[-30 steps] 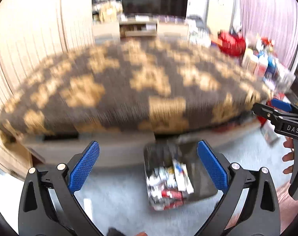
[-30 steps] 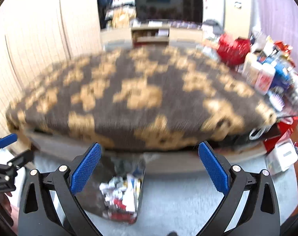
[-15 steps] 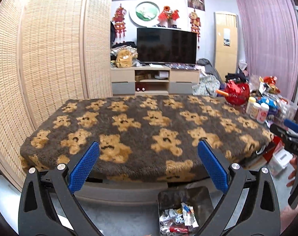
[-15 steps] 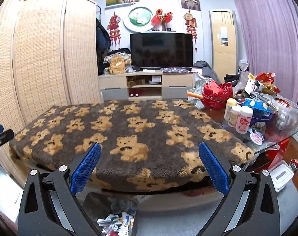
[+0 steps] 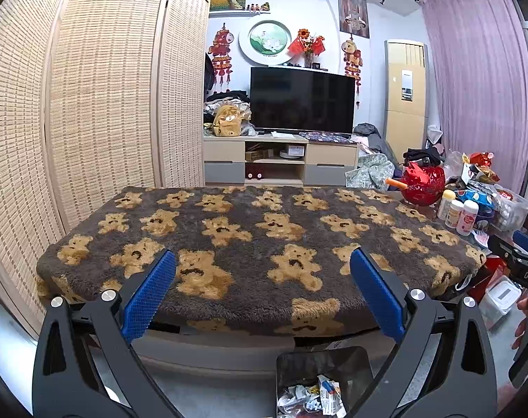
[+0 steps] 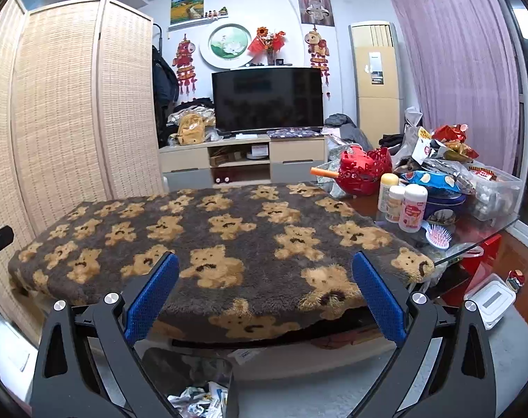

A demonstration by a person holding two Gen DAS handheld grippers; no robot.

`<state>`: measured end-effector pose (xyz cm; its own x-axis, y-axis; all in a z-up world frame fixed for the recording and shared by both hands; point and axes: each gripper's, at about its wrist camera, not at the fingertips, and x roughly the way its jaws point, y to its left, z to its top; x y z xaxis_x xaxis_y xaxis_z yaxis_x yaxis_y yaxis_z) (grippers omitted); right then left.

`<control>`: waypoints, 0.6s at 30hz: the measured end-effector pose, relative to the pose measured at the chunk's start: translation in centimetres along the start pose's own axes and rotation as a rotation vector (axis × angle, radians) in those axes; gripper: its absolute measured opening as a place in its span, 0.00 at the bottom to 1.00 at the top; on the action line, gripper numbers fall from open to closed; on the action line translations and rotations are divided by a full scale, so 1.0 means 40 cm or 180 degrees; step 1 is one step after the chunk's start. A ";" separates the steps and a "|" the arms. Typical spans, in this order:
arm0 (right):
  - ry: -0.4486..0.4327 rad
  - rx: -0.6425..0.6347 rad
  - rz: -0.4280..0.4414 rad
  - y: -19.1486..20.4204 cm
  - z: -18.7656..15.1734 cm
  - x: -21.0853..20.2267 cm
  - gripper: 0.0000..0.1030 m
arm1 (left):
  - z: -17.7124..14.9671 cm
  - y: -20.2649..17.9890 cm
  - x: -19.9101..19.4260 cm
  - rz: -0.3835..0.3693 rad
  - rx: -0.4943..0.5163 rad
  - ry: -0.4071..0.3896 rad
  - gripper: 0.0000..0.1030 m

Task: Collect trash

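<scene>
My left gripper [image 5: 263,292] and right gripper [image 6: 265,294] gape wide, both empty. The trash bin [image 5: 325,381] sits below, nearer my left.

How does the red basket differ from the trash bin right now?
The red basket sits up on the tabletop; the trash bin stands on the floor below the table edge. The basket is round and red; the bin is dark and boxy, holding crumpled wrappers. Both are open-topped.
</scene>
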<state>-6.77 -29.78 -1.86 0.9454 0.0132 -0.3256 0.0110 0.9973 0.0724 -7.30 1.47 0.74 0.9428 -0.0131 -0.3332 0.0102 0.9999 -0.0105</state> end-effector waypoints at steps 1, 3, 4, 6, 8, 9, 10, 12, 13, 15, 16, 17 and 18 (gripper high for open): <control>-0.0007 0.0000 -0.0010 -0.001 -0.001 0.000 0.97 | -0.003 -0.003 0.001 0.0005 0.0016 0.0002 0.92; -0.0012 0.0006 -0.0014 -0.002 -0.004 0.000 0.97 | -0.009 -0.004 0.002 0.0009 0.0029 0.0002 0.92; -0.0007 0.0004 -0.0011 -0.002 -0.004 0.001 0.97 | -0.012 -0.004 0.003 0.0012 0.0027 0.0005 0.92; 0.0010 -0.0023 -0.0017 0.003 -0.009 0.004 0.97 | -0.016 -0.002 0.004 0.0010 0.0010 0.0021 0.92; 0.0021 -0.0052 -0.0020 0.008 -0.013 0.006 0.97 | -0.019 -0.001 0.005 0.0007 -0.0003 0.0028 0.92; 0.0016 -0.0069 -0.0019 0.011 -0.015 0.005 0.97 | -0.020 -0.001 0.005 0.0009 0.0001 0.0026 0.92; 0.0007 -0.0078 -0.0020 0.014 -0.016 0.005 0.97 | -0.020 -0.001 0.005 0.0007 0.0000 0.0019 0.92; -0.0027 -0.0088 -0.0025 0.018 -0.019 0.001 0.97 | -0.023 0.002 0.003 -0.0004 -0.0012 0.0008 0.92; -0.0049 -0.0085 -0.0024 0.019 -0.019 -0.003 0.97 | -0.025 0.001 0.001 -0.0005 -0.0014 0.0003 0.92; -0.0083 -0.0090 -0.0015 0.021 -0.018 -0.006 0.97 | -0.027 0.000 0.002 -0.0006 -0.0006 0.0002 0.92; -0.0097 -0.0101 -0.0014 0.024 -0.017 -0.007 0.97 | -0.029 0.001 0.002 -0.0007 -0.0004 0.0002 0.92; -0.0101 -0.0109 -0.0011 0.026 -0.017 -0.008 0.97 | -0.027 -0.001 0.002 -0.0006 -0.0006 0.0003 0.92; -0.0100 -0.0122 -0.0010 0.029 -0.018 -0.007 0.97 | -0.027 -0.001 0.003 -0.0007 -0.0006 0.0006 0.92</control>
<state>-7.28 -28.57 -2.35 0.9552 0.0085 -0.2959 0.0020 0.9994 0.0351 -7.57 1.44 -0.33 0.9421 -0.0154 -0.3350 0.0117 0.9998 -0.0129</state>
